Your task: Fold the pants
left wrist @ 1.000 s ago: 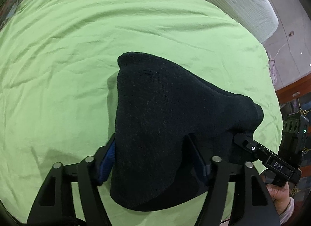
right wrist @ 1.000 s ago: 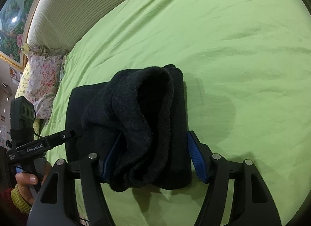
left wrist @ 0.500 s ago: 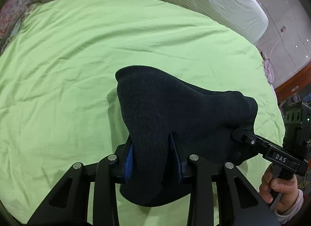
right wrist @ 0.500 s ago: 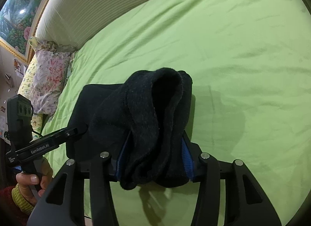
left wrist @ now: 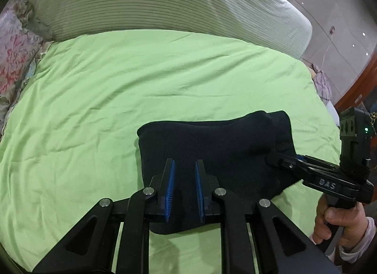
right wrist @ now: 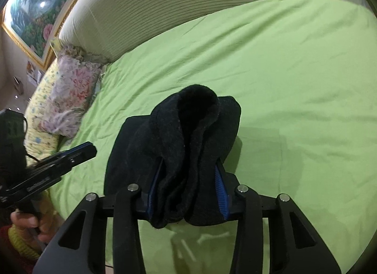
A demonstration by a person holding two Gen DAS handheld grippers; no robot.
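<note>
On the green bedsheet [left wrist: 117, 85], the left gripper [left wrist: 184, 175] is seen narrowed to a slim gap with no cloth pinched between its blue pads, hovering over the near edge of the folded black pants [left wrist: 223, 147], apparently let go so the fold can settle. Further right, a thick bunched end of the pants is clamped by the right gripper [right wrist: 188, 179], probably so that end can be steadied or carried over.
</note>
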